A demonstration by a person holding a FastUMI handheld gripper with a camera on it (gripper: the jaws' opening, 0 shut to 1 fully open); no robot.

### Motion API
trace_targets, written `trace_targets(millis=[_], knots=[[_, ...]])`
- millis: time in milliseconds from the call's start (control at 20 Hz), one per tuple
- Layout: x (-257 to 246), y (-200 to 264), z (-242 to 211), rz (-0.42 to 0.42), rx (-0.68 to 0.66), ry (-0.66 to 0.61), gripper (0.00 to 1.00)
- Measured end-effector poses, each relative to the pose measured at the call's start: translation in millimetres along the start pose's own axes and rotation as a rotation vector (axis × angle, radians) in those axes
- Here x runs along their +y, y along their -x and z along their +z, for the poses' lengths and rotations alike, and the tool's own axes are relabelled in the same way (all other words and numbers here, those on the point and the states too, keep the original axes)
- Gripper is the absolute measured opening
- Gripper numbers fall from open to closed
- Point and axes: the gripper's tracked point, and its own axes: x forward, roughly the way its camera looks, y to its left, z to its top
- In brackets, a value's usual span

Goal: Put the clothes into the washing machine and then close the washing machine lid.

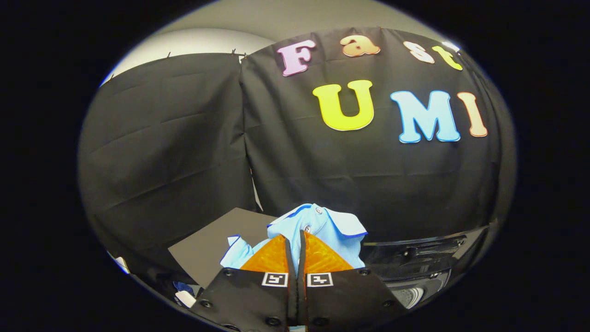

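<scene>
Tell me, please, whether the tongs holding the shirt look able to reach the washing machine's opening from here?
Probably yes: the tongs, shut on the light blue shirt, are raised beside the washing machine, with nothing visible between them.

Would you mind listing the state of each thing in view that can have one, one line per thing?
gripper: shut on the shirt, fingers nearly together.
light blue shirt: bunched, held up between the fingers, collar buttons showing.
washing machine: just beyond the fingers to one side, dark lid raised, drum opening visible beneath it.
</scene>
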Motion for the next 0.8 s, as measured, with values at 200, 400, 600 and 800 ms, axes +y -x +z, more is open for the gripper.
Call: trace_targets(millis=[200,400,600,800], knots=[[-38,20,2,-0.052,-0.025,-0.028,0.01],[-80,37,-5,-0.124,-0.016,-0.048,0.01],[-112,52,-11,-0.175,-0.014,-0.06,0.01],[-137,68,-17,-0.223,-0.012,-0.056,0.01]])
